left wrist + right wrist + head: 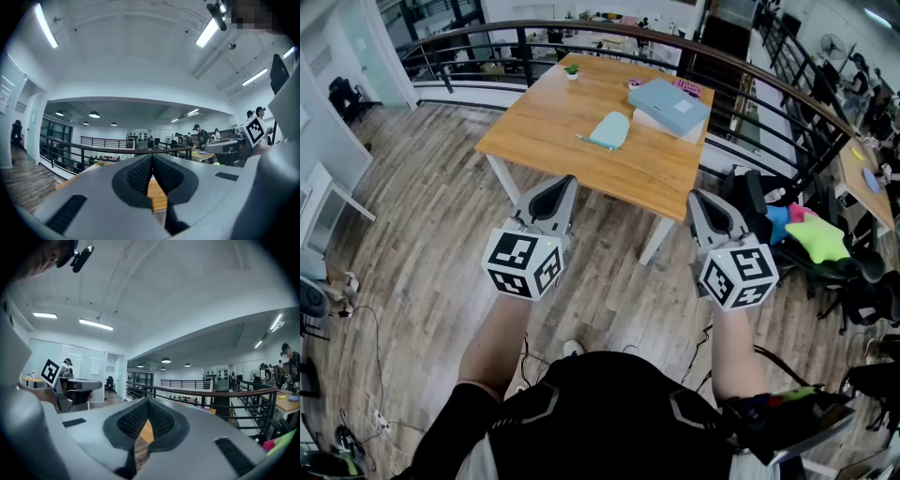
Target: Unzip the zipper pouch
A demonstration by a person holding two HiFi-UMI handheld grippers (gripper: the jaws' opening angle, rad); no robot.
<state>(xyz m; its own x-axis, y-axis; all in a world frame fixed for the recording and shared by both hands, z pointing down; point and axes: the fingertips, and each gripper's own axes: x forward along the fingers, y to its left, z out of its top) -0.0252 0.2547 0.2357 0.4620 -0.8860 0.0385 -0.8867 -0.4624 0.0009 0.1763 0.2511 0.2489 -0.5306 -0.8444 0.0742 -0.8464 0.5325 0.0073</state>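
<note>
Step in hand: approach, as judged; the unzipping itself has not begun.

Left gripper [555,195]: jaws closed pad to pad, nothing between them; only a slice of tabletop is seen past the pads in the left gripper view. Right gripper [705,208]: likewise closed and empty in the right gripper view. Both are held level and side by side, well short of the wooden table [572,155], over bare plank floor.

Zipper pouch [609,129]: pale teal, lying flat near the middle of the table, at 12 o'clock from the midpoint between the grippers and well apart from both. A thin tab, possibly the pull, shows at its 9 o'clock end; too small to be confirmed. A blue-grey box [670,105] lies at 2 o'clock of the pouch, a small potted plant [571,69] at 11 o'clock.

Next move, as judged: the table must be reached and both pairs of jaws opened. One gripper would be needed to pin the pouch body, the other to pinch the pull and draw it along the track. The zipper's orientation should be checked at close range first.
</note>
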